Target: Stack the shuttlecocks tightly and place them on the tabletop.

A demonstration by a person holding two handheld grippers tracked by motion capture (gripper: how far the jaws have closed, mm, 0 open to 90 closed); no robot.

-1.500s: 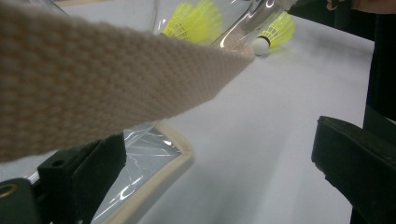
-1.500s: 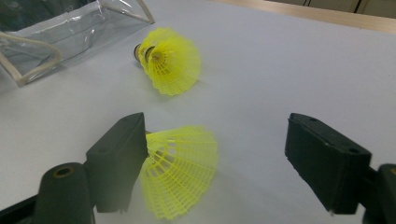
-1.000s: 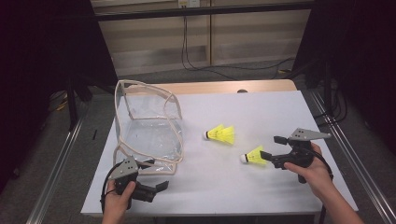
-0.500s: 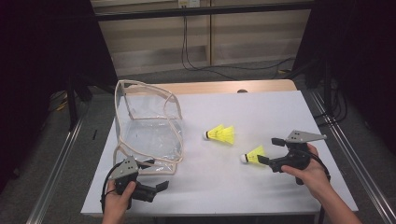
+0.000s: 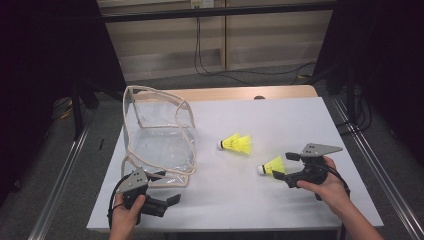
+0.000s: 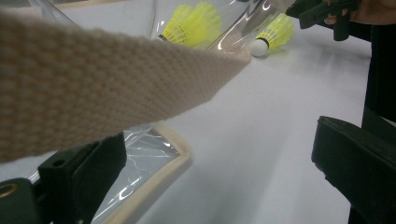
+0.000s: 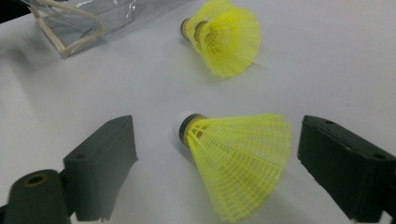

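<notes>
The left gripper point(image 5: 167, 192) is sitting open at the near left, by the see-through bag point(image 5: 160, 135). The right gripper point(image 5: 286, 166) is holding its jaws wide around the near yellow shuttlecock point(image 5: 270, 166) (not squeezing it); another shuttlecock point(image 5: 237, 144) is lying farther off.

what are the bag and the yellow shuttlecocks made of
Bag: clear glossy plastic film, judging by see-through walls and glare, edged with beige woven strap, likely cotton or canvas webbing. Shuttlecocks: yellow moulded mesh skirts, probably nylon; the nearer has a matte white cap.
</notes>
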